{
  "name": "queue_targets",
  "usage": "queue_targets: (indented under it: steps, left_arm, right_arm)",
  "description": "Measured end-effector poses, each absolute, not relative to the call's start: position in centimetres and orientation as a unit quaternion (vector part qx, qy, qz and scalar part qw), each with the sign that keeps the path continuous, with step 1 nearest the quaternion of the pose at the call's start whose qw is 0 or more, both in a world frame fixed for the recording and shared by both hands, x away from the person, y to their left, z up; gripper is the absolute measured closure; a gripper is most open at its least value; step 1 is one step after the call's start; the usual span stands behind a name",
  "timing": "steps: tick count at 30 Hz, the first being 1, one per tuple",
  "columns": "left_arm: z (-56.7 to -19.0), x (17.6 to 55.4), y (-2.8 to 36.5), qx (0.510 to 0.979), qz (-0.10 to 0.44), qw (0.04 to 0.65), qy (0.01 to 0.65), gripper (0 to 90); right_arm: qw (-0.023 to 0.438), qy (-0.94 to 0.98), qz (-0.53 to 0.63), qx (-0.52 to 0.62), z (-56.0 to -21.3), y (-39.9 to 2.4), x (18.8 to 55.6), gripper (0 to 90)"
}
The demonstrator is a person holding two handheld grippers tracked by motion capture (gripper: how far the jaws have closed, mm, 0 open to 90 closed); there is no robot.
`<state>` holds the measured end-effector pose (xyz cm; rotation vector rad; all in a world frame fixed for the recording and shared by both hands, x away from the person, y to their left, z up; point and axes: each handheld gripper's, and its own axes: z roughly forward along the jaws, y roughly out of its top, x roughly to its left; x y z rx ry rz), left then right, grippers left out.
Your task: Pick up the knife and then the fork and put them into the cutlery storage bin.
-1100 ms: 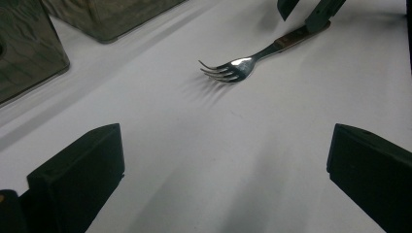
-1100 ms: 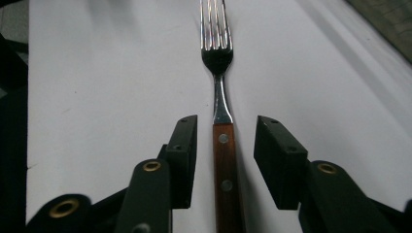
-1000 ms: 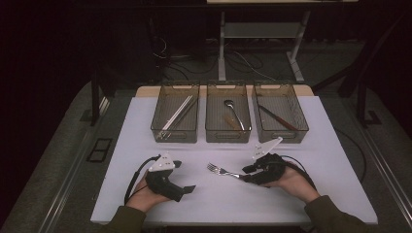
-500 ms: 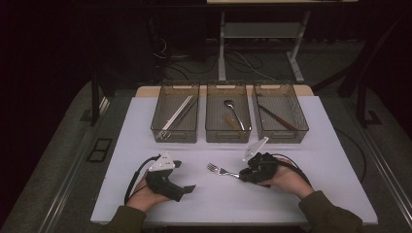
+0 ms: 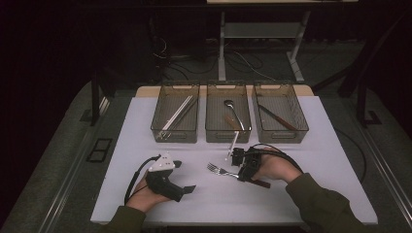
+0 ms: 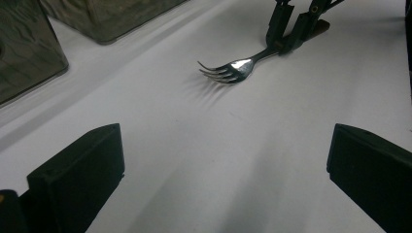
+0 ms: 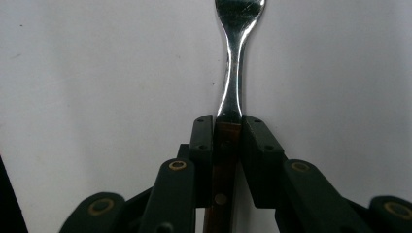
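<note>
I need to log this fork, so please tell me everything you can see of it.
The fork has a shiny metal head with four tines and a narrow metal neck that joins a brown handle, seemingly wood, with a small rivet. It lies on the white table in front of the middle bin. The right claw is shut on the handle's front end, its pads pressing both sides.

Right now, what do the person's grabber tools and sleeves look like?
Both tools are black. The left gripper has a pale grey three-cornered plate on top and two thick, blocky black jaws. The right gripper has jaws built from black linked bars joined with small brass-coloured pins. A black cable loops from the right gripper, and another curls from the left one. The sleeves are dark olive green.
</note>
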<state>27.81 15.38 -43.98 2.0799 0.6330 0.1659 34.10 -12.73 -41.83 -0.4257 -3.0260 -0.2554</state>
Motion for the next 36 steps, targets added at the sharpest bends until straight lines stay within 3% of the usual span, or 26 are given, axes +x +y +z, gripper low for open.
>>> queue_targets:
  steps: [13, 25, 36]
  left_arm:
    - [-44.0, 27.8, 15.4, 0.846, 0.067, 0.461, 0.257, 0.0]
    - [-44.0, 27.8, 15.4, 0.846, 0.067, 0.462, 0.258, 0.0]
    - [-44.0, 27.9, 15.4, 0.845, 0.066, 0.462, 0.259, 0.0]
  right_arm:
    - [0.028, -0.988, -0.049, -0.146, -41.7, -11.8, 34.0, 77.5]
    - [0.041, -0.973, -0.139, -0.178, -40.9, -14.7, 34.0, 77.5]
    - [0.024, -0.948, -0.237, -0.213, -40.2, -18.3, 33.7, 77.4]
